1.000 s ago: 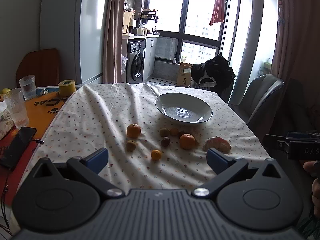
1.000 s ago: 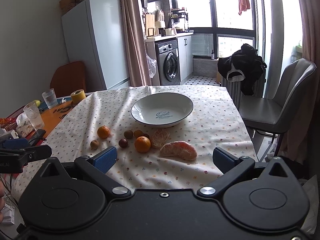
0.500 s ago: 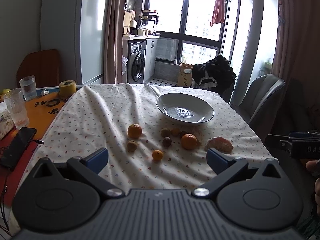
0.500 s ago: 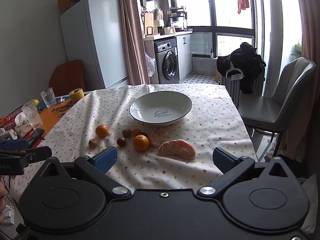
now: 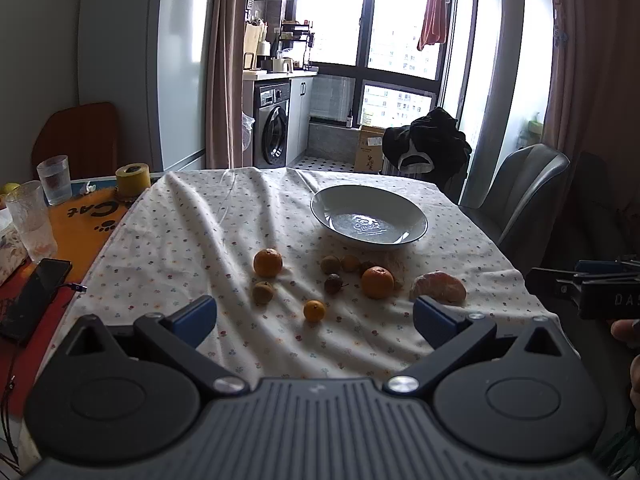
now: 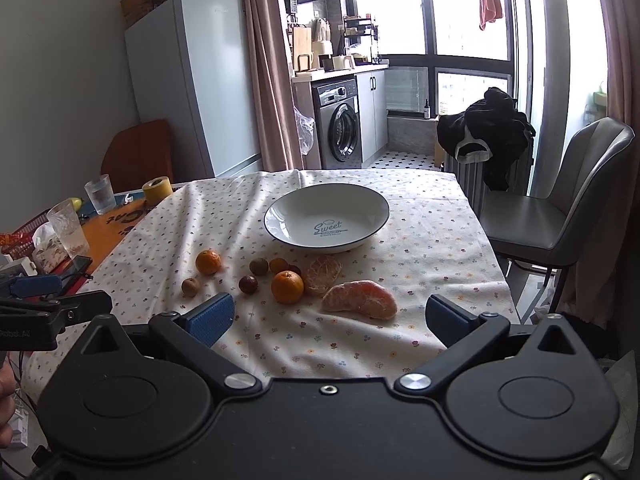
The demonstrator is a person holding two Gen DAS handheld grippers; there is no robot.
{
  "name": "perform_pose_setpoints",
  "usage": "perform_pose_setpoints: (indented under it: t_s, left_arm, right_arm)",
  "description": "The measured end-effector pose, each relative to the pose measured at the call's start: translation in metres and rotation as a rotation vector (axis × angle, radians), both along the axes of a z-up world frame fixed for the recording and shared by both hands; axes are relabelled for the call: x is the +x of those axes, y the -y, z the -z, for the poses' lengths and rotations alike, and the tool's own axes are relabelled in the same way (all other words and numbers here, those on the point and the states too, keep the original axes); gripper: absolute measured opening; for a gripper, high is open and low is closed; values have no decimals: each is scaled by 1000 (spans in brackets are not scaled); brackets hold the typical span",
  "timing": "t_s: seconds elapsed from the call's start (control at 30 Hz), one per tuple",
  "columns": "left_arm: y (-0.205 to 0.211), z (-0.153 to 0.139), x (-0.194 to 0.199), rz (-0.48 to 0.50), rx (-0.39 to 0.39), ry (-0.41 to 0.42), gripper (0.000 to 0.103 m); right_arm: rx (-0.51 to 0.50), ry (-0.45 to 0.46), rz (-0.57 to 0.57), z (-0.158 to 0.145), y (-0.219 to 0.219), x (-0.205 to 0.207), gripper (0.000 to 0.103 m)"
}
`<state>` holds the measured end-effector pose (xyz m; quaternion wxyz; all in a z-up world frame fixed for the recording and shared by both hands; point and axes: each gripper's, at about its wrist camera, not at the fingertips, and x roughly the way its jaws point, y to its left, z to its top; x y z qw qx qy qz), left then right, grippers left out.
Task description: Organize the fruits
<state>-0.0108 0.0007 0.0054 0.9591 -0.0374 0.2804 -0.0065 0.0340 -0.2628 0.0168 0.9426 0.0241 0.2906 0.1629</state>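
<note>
Several fruits lie on the flowered tablecloth in front of an empty white bowl [image 5: 416,220] [image 6: 280,216]: two oranges [image 5: 267,262] [image 5: 377,282] [image 6: 287,287], a small tangerine [image 5: 314,311], a peeled citrus half [image 5: 439,287] [image 6: 360,299], a peeled mandarin [image 6: 323,275], small brown fruits [image 5: 263,293] [image 6: 190,286] and a dark red one [image 5: 333,283] [image 6: 248,284]. My left gripper [image 5: 315,317] is open and empty, near the table's front edge before the tangerine. My right gripper [image 6: 329,319] is open and empty, just before the peeled half.
On the orange mat at left stand two glasses [image 5: 54,179] [image 5: 31,220], a yellow tape roll [image 5: 133,179] and a phone [image 5: 34,296]. A grey chair [image 6: 560,208] stands at the table's right side. Fridge and washing machine are behind.
Both grippers have moved slightly forward toward the fruits; the fruits and bowl have not moved. Both stay open.
</note>
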Motion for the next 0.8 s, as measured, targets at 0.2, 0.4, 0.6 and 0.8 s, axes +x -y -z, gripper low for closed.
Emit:
perform_pose_setpoints:
  t_s: [0.2,0.4,0.6,0.8]
  left_arm:
    - [-2,3,11,4,-19,-12,103]
    - [-6,11,30,1,-24,-21,103]
    - [-9,17,50,8,-33,-39,103]
    - [-14,28,68,30,-67,-58,103]
  right_arm:
    - [0,-23,-4,5,0,8,103]
    - [21,-39,-43,11,5,18,103]
    - [20,-42,-78,15,0,34,103]
    - [47,-75,-100,25,-2,51,103]
